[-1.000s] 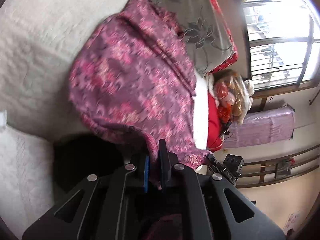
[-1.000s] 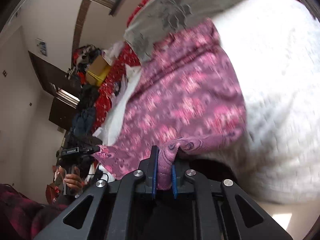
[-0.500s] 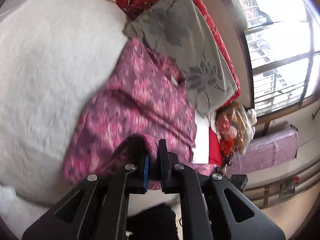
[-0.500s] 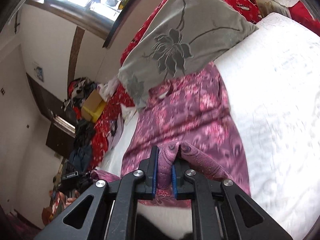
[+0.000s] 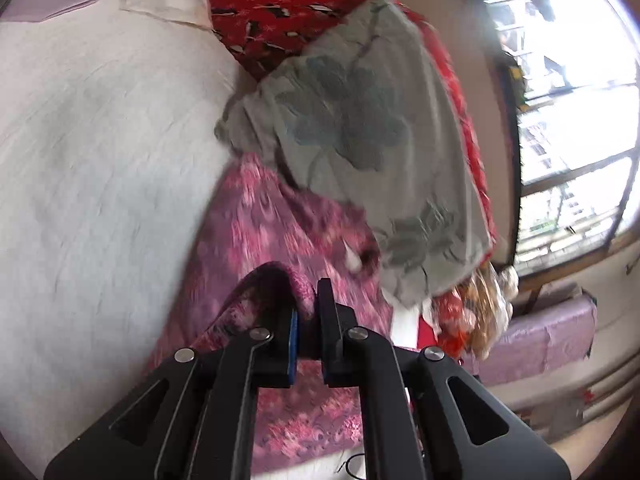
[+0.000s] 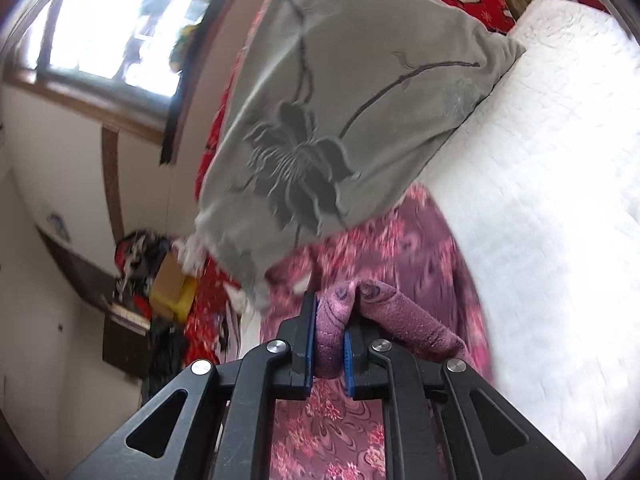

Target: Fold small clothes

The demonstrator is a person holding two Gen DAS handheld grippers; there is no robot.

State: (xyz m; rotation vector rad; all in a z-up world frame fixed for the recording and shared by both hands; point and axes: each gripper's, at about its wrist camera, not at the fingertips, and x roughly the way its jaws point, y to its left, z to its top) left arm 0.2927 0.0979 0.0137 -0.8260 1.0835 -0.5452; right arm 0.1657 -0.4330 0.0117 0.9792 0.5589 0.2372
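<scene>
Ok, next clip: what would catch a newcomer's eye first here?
The pink floral garment spread on the white bedspread, with a bunched edge pinched in each hand-held gripper: left, right. Just beyond it lies a grey pillow with a flower pattern, its near end overlapping the garment's far edge.

Grey flower-print pillow (image 5: 360, 140) on white quilt (image 5: 100, 152), red blanket (image 5: 280, 4) beside.

A lived-in home bedroom: a white quilted bed (image 6: 560, 160) carries a grey flower-printed pillow (image 6: 340, 100), with a barred window (image 5: 568, 120) beyond that pillow.
</scene>
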